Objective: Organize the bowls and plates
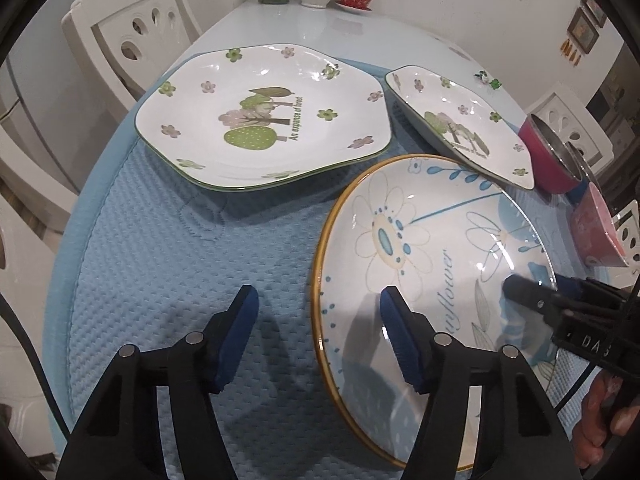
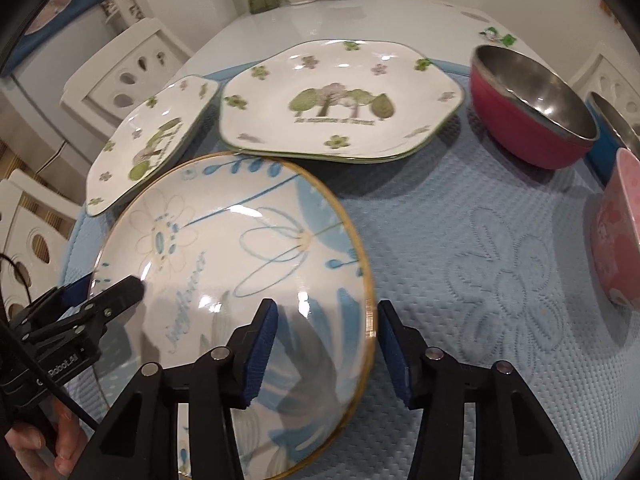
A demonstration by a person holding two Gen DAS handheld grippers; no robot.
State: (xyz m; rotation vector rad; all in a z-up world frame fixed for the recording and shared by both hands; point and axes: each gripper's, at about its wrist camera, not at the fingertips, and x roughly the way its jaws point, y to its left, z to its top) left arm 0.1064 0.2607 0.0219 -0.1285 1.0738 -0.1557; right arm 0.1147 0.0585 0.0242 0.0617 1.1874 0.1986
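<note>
Blue plate (image 1: 420, 240) lies on the mat (image 1: 160, 240), straddled at opposite rims by my left claw (image 1: 320, 336) and right claw (image 2: 326, 344), both part-open, unclamped. Uneven closure could tip it.

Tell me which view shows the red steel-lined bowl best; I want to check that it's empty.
The right wrist view: the red steel-lined bowl shows whole, its bare metal inside open to the camera. In the left wrist view it sits at the frame's edge behind a forest plate, its inside barely visible.
</note>
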